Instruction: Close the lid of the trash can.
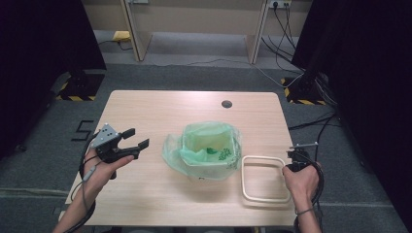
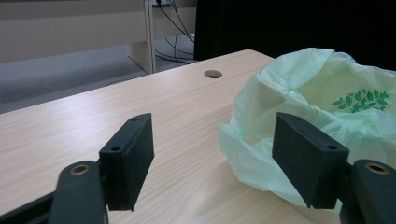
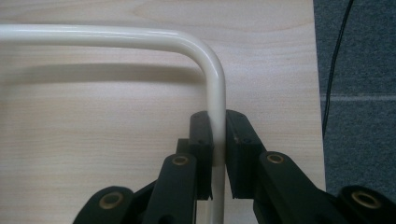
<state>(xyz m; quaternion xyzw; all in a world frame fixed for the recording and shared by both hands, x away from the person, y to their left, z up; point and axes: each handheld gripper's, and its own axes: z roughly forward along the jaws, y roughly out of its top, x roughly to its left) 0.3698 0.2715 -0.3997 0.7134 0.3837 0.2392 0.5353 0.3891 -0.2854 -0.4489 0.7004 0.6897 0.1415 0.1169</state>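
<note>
Pale wooden table (image 1: pixel 160 104), seen from above, carries a bag-lined bin (image 1: pixel 210 151) beside a stiff, light cream frame (image 1: pixel 265 178); left gripper (image 2: pixel 212 161) gapes empty near soft plastic; right gripper (image 3: pixel 218 140) pinches the frame's slick side rail.

We see open bench (image 1: pixel 160 104) along the far edge and on the left around the left claw (image 1: pixel 136 139), while the bag-lined bin (image 1: pixel 210 150) blocks the middle and the cream frame (image 1: pixel 264 178), just right of it, takes up the right near corner.
</note>
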